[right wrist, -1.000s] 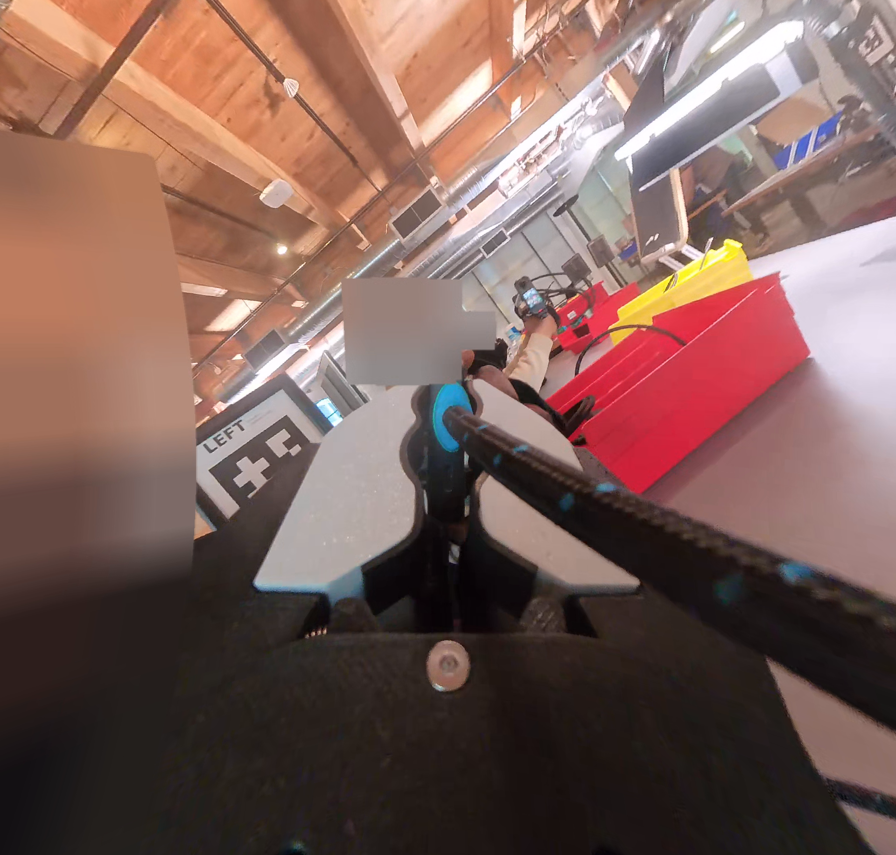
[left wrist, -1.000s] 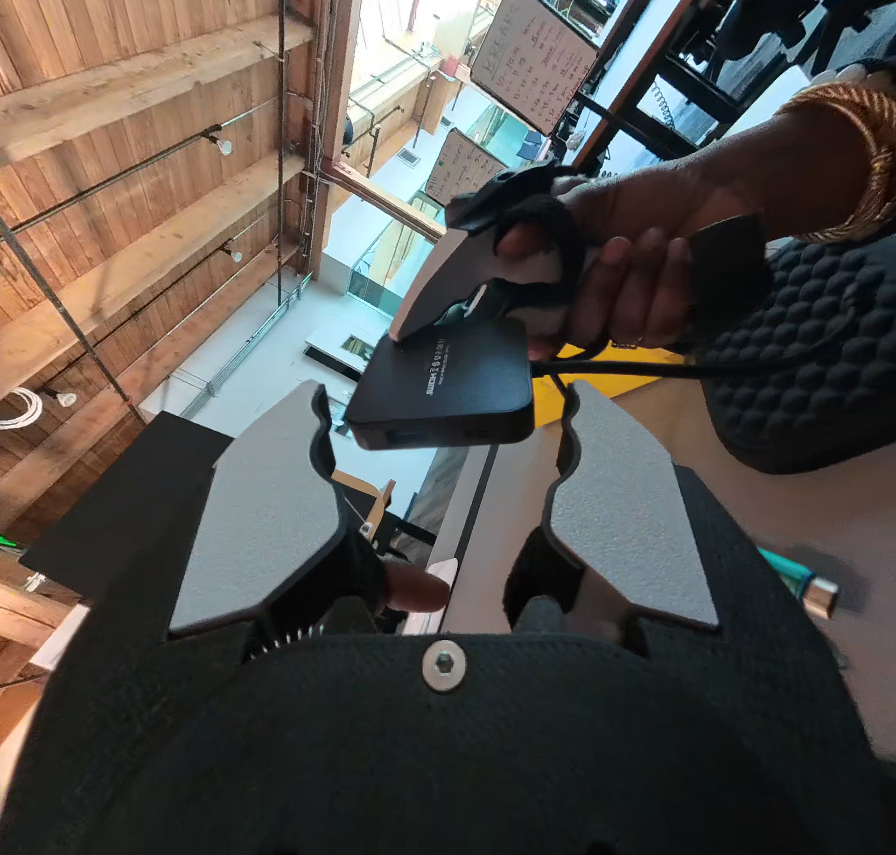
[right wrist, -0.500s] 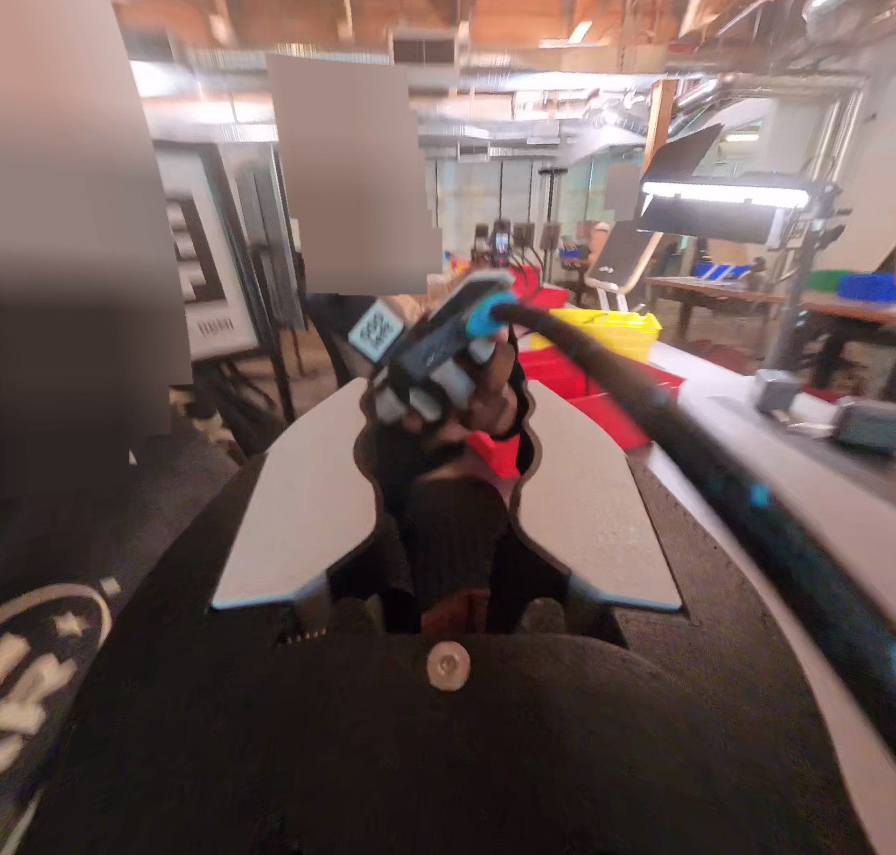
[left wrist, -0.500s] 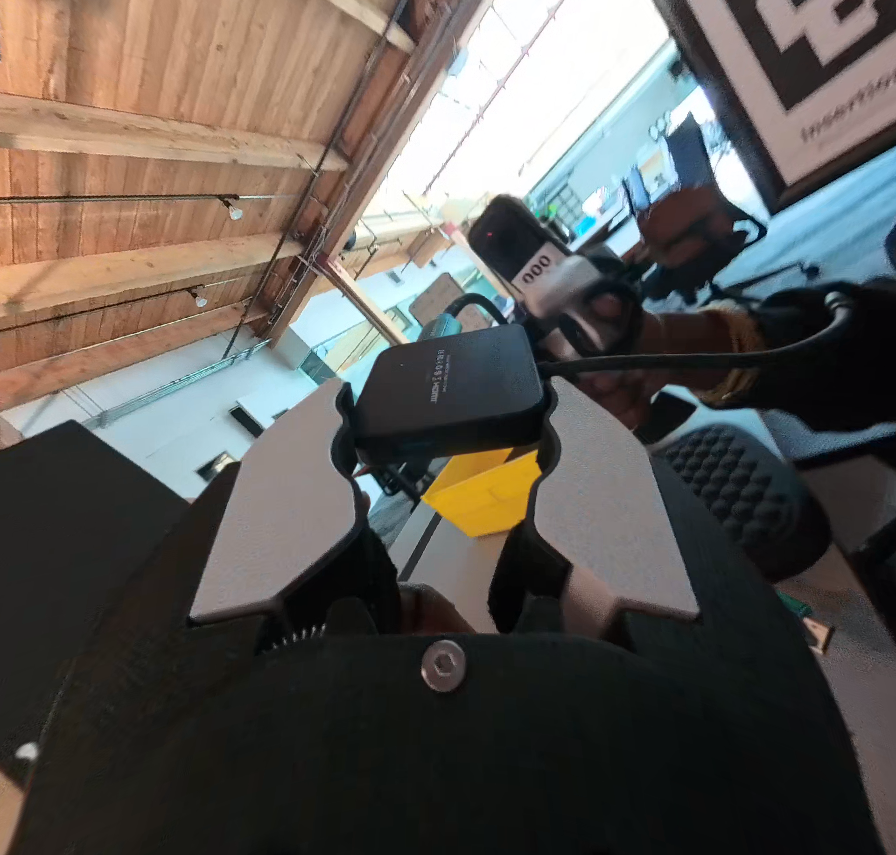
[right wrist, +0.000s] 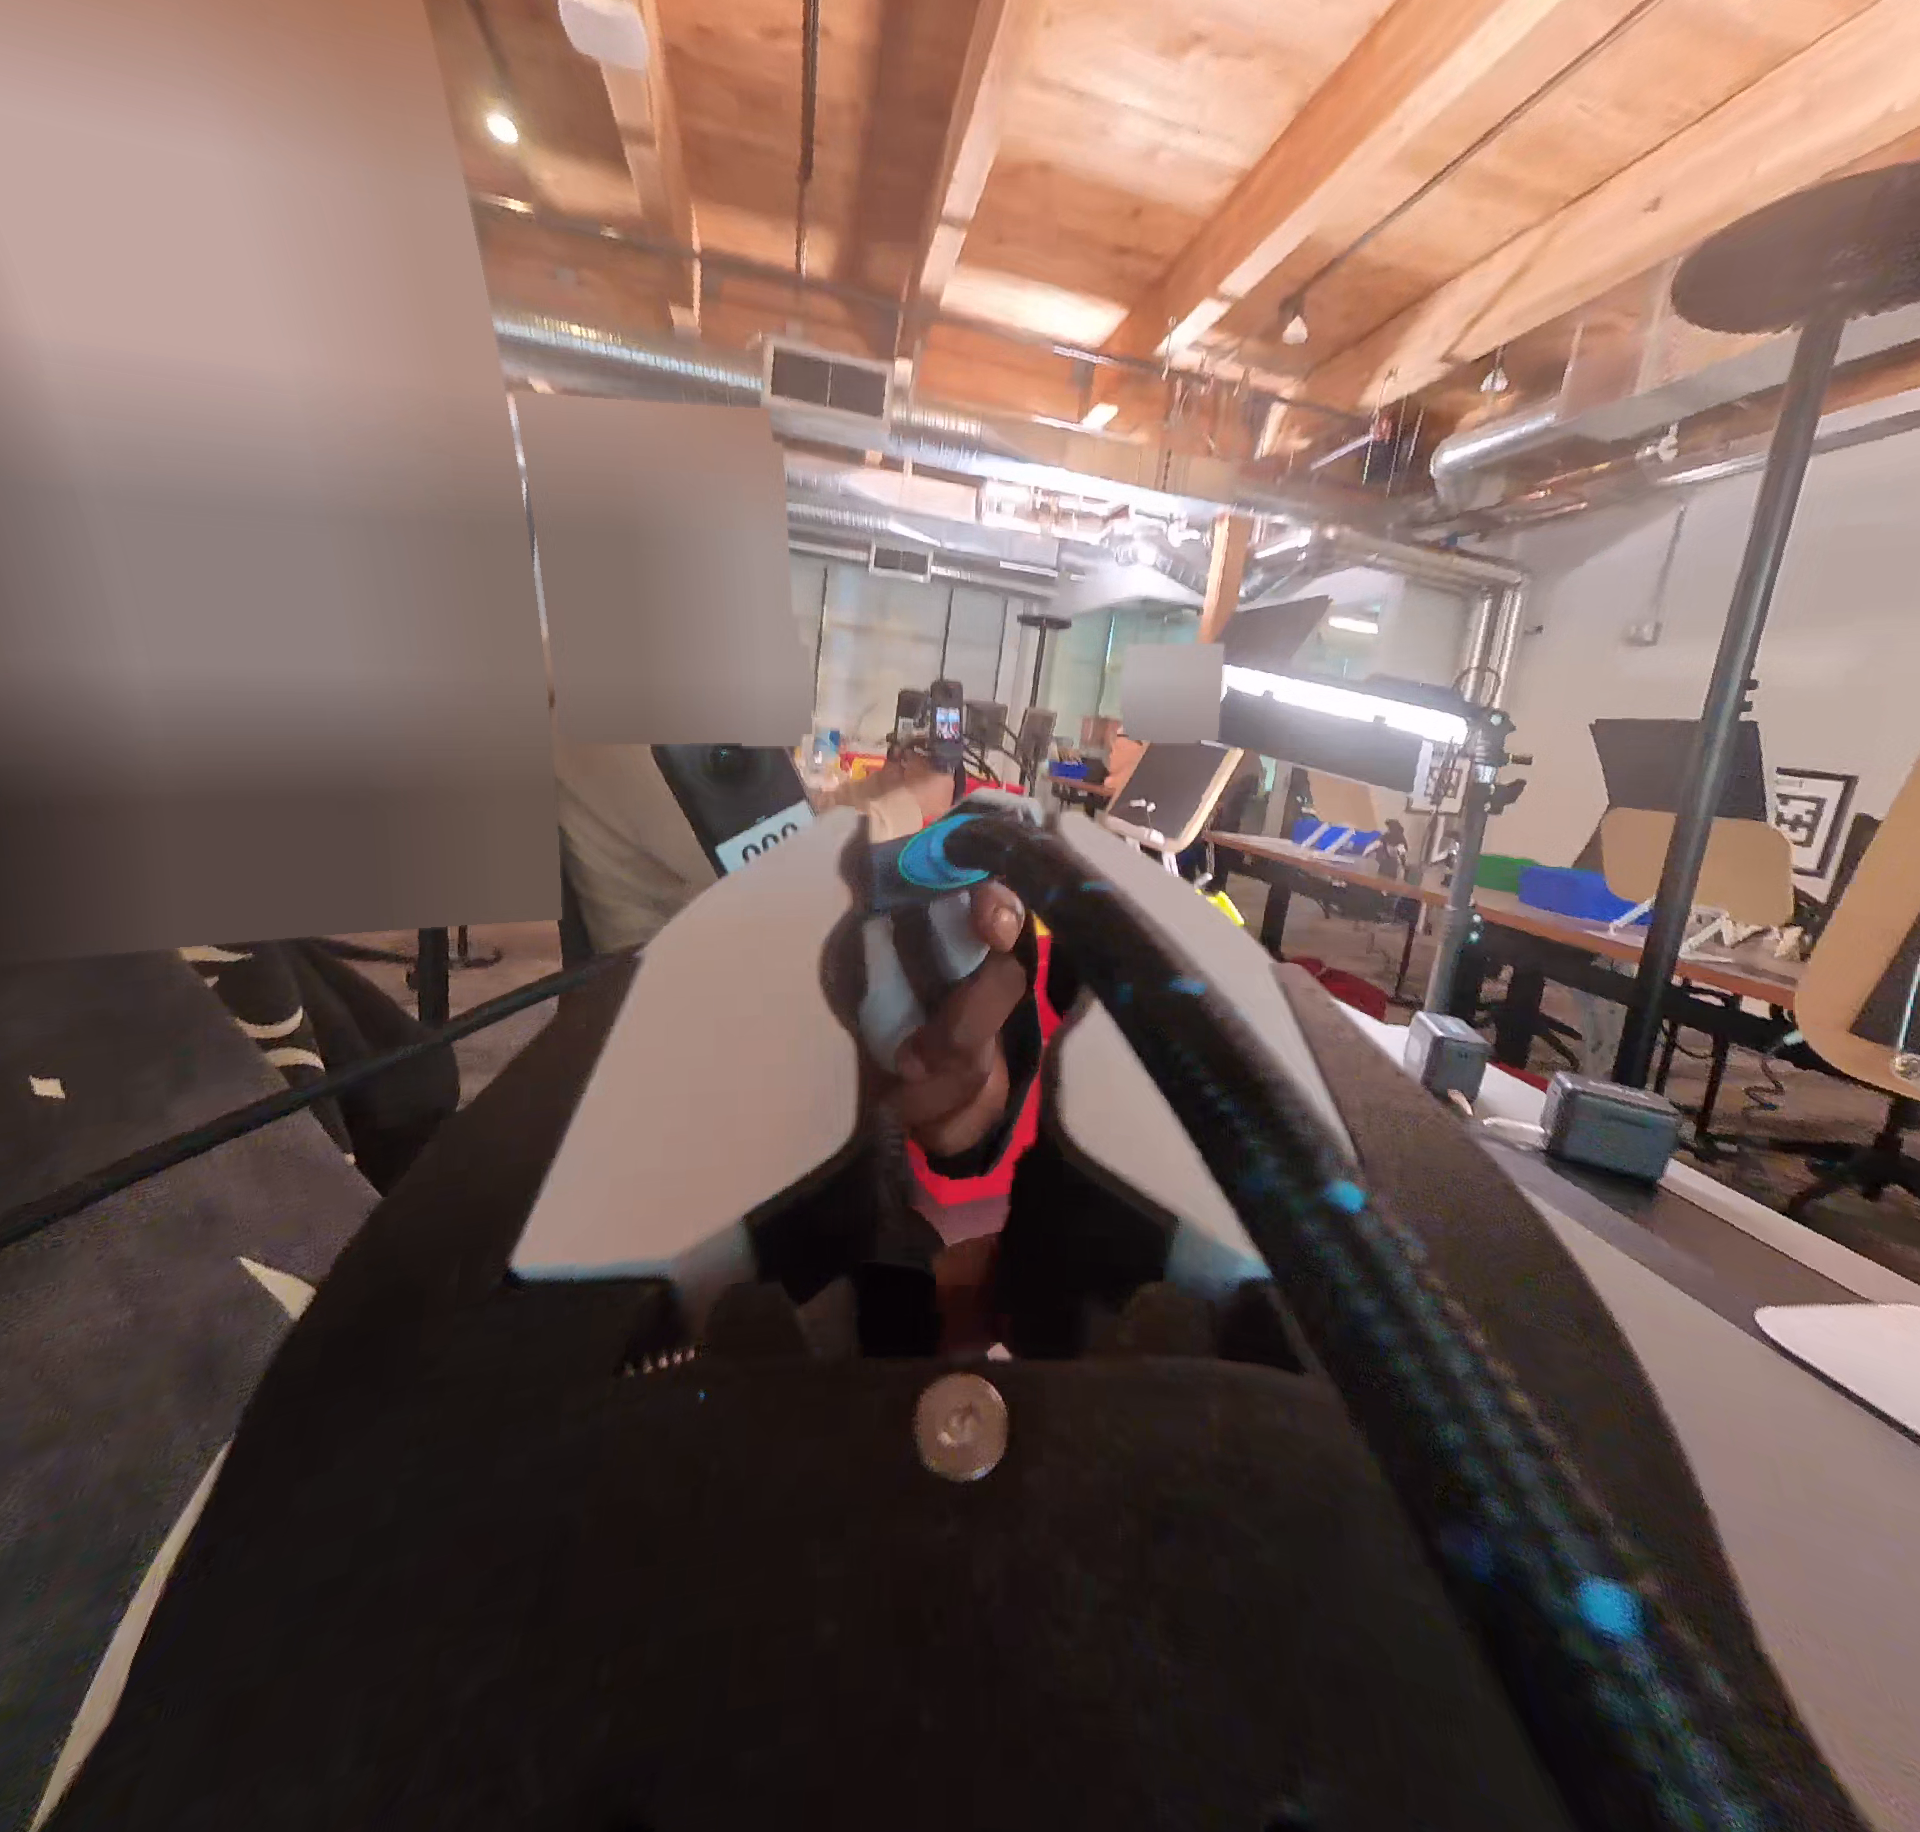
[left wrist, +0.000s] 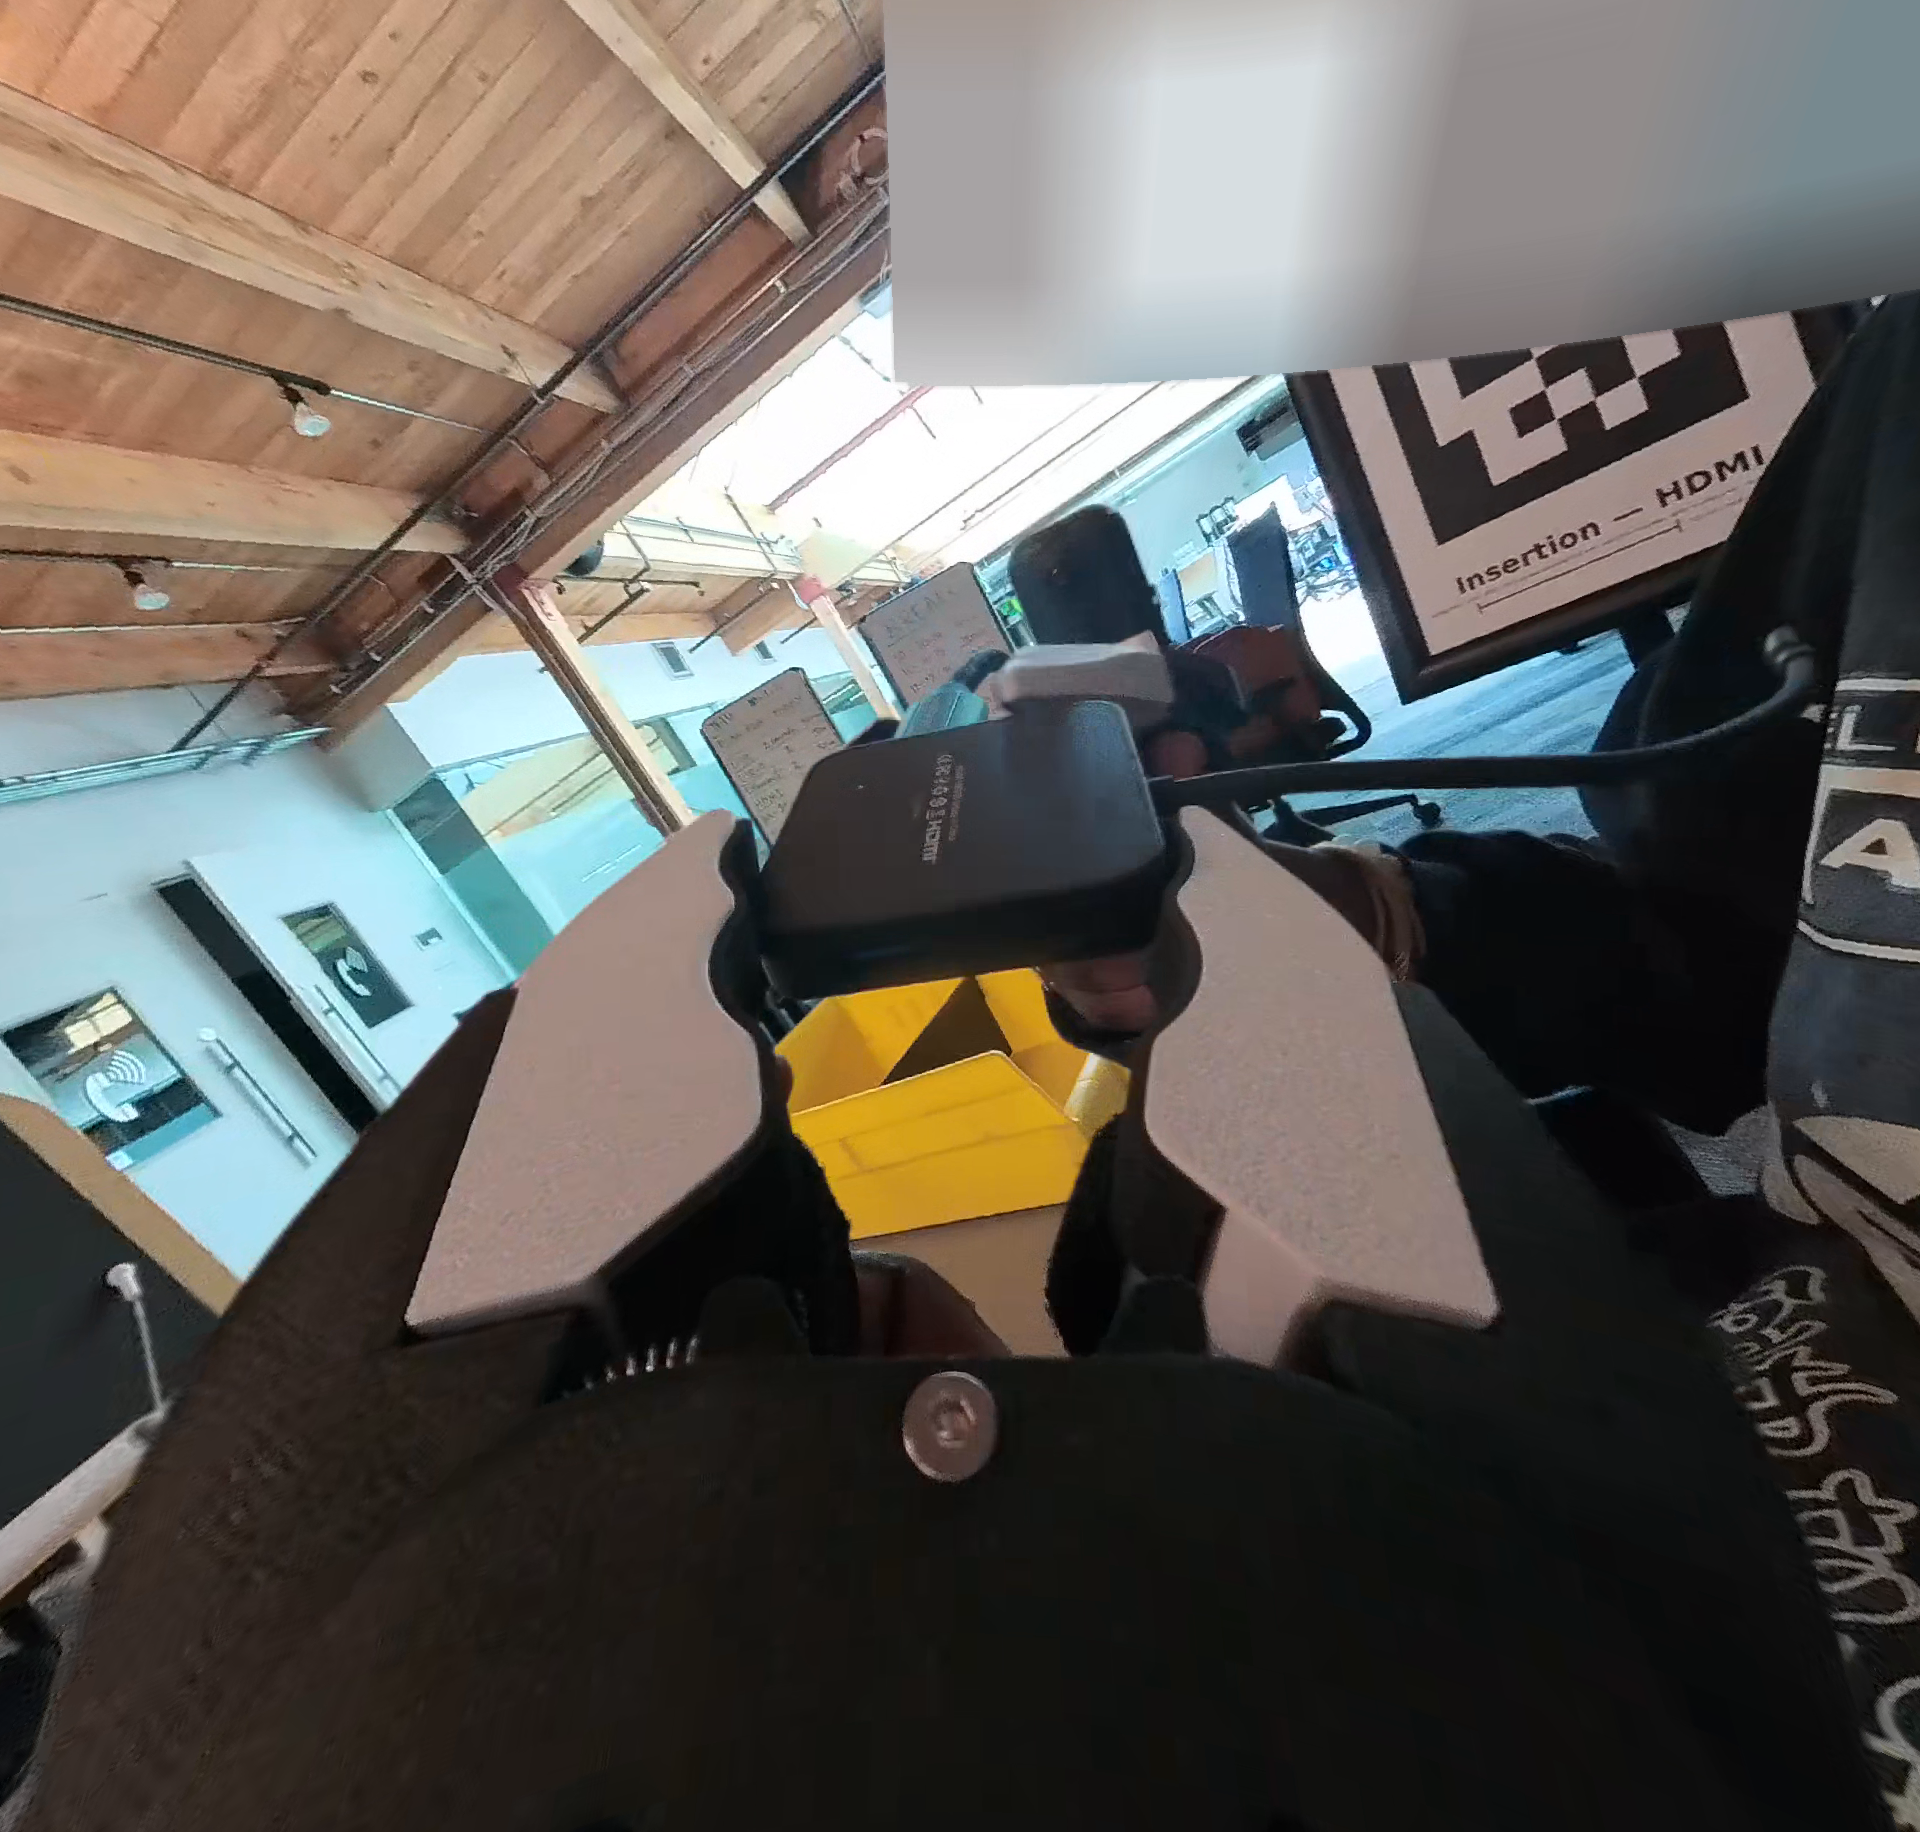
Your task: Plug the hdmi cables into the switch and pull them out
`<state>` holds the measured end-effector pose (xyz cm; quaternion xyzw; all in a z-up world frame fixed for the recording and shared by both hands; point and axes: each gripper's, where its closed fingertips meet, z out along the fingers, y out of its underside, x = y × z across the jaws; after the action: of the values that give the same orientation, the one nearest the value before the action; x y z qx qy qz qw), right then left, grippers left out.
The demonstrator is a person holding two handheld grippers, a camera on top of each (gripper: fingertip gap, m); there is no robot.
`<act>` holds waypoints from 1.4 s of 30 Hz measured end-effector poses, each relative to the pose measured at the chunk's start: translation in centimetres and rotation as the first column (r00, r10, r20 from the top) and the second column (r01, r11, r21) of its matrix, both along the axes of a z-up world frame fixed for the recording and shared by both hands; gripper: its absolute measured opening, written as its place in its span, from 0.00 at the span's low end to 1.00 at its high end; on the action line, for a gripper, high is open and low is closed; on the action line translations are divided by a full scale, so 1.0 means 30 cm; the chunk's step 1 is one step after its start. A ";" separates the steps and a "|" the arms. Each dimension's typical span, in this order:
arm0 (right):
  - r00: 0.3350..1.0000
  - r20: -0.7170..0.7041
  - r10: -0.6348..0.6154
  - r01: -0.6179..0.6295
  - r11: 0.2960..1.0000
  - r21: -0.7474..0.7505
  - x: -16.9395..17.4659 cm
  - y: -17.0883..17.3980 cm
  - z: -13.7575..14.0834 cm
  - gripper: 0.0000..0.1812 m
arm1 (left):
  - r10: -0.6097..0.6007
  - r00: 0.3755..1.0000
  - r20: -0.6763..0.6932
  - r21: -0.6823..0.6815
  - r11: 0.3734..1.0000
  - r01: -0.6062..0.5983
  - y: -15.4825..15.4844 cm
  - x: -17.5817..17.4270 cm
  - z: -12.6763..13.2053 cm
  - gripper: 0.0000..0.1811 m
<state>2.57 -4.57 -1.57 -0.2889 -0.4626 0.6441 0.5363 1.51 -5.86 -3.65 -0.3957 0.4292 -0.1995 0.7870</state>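
I hold the switch (left wrist: 966, 842) aloft, clamped between my left tongs (left wrist: 961, 909). My right tongs (right wrist: 951, 873) pinch the HDMI plug (right wrist: 935, 863). Misaligned insertion risks twisting the switch loose.

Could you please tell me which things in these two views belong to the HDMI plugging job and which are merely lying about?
Job:
- black HDMI switch, clamped in the left gripper
- braided HDMI cable, its blue-tipped plug in the right gripper

Lying about:
- yellow bin
- red bin
- small grey boxes
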 end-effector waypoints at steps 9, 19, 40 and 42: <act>1.000 0.001 0.017 -0.017 0.997 0.071 0.005 -0.017 -0.014 0.13 | -0.068 0.998 0.010 -0.075 0.995 0.068 0.001 0.035 -0.018 0.40; 0.981 -0.173 -0.084 0.137 0.937 0.321 0.101 -0.028 0.031 0.12 | -0.335 0.852 0.404 -0.471 0.722 0.507 -0.005 0.005 0.020 0.46; 0.970 0.069 -0.233 0.143 0.777 0.614 0.054 0.022 -0.140 0.12 | -0.382 0.689 0.616 -0.626 0.294 0.723 0.055 0.089 -0.098 0.10; 0.972 0.062 -0.228 0.143 0.777 0.613 0.057 0.019 -0.136 0.12 | -0.377 0.698 0.609 -0.636 0.294 0.713 0.051 0.093 -0.095 0.10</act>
<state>4.27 -4.01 -5.65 -0.1889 -0.6476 0.3860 0.6293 4.28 -4.33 -6.51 -0.5064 0.2409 -0.7058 0.4328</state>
